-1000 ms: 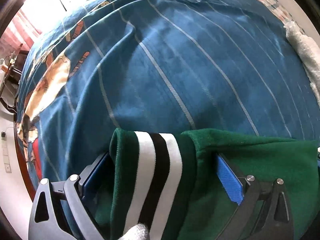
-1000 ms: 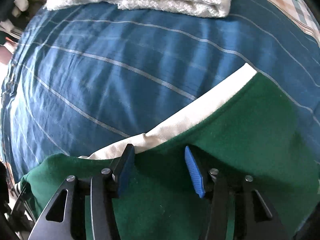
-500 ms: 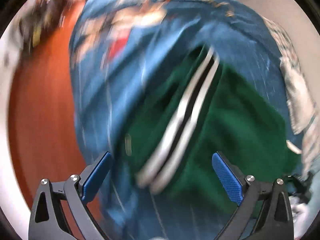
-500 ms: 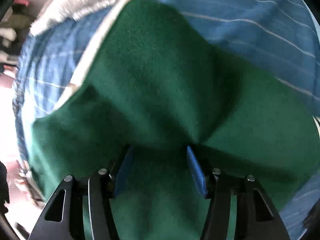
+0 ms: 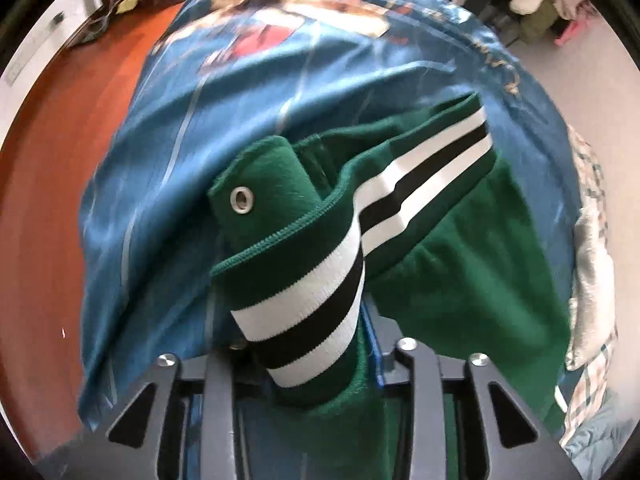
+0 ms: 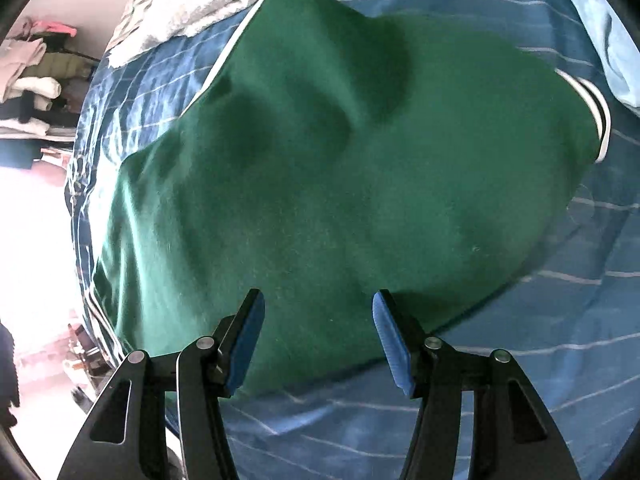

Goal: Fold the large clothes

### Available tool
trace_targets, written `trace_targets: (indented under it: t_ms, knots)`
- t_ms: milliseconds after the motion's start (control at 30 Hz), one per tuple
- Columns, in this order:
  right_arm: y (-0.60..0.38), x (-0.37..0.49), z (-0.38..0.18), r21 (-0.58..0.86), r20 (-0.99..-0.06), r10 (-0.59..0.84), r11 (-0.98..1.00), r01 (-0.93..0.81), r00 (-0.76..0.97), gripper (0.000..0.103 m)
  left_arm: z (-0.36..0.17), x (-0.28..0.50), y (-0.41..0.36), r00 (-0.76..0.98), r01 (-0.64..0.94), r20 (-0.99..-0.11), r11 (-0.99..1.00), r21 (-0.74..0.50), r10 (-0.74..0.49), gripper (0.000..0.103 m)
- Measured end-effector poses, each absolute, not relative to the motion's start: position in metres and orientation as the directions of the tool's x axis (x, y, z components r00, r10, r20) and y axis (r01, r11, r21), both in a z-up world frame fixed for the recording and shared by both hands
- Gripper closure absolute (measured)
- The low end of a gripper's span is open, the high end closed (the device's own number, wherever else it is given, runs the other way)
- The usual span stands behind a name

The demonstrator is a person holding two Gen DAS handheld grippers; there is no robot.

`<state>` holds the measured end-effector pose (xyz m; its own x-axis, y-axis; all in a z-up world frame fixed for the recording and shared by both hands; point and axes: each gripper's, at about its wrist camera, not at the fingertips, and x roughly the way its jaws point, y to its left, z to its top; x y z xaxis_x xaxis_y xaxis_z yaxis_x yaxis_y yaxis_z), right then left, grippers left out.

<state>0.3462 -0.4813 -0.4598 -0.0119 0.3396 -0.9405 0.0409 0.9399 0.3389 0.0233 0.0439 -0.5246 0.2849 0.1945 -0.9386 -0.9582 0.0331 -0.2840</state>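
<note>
A green jacket (image 6: 340, 160) lies on a blue striped bedspread (image 6: 540, 360). In the left wrist view its striped white-and-black hem band (image 5: 320, 312) and a green flap with a metal snap (image 5: 242, 200) bunch up. My left gripper (image 5: 308, 360) is shut on the striped band, the fabric covering the pads. My right gripper (image 6: 318, 336) is open above the near edge of the green fabric and holds nothing. The jacket's white trim (image 6: 224, 56) shows along its far left edge.
The bedspread (image 5: 160, 200) hangs over a bed edge beside a red-brown floor (image 5: 48, 200). A white fluffy blanket (image 6: 192, 4) lies at the bed's far end. Piled clothes (image 6: 28, 64) stand off the bed at the left.
My left gripper swung round, closed and now grips the striped band. My right gripper let go of the green fabric, opened and drew back; the jacket now lies spread before it.
</note>
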Motion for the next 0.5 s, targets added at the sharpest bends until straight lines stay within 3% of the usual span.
trace_targets:
  t_ms: [167,233,267,367,433,500]
  knots:
    - [-0.469,0.348,-0.463,0.312,-0.95,0.312,0.949,-0.044,-0.007,0.045,-0.538,0.025,0.084,0.345,-0.938,-0.922,0.107,-0.331,0.174,0.074]
    - [-0.476,0.35,-0.504,0.182,-0.981,0.18,0.983,-0.021,-0.069,0.056,-0.545,0.021,0.089,0.389,-0.919,-0.912,0.12,-0.375,0.126,0.072]
    - [-0.483,0.35,-0.52,0.175,-0.98,0.174,0.985,0.002,-0.095,0.074,-0.549,0.017,0.087,0.405,-0.912,-0.907,0.125,-0.391,0.116,0.061]
    - [-0.487,0.354,-0.52,0.199,-0.973,0.202,0.979,0.038,-0.111,0.071,-0.55,0.013,0.084,0.485,-0.871,-0.867,0.145,-0.468,0.114,0.041]
    - [-0.487,0.349,-0.511,0.232,-0.966,0.231,0.973,0.002,-0.113,0.064,-0.553,0.016,0.086,0.493,-0.869,-0.86,0.122,-0.479,0.134,0.037]
    - [-0.489,0.341,-0.506,0.294,-0.949,0.292,0.956,-0.002,-0.12,0.046,-0.552,0.023,0.086,0.459,-0.888,-0.871,0.092,-0.45,0.174,0.036]
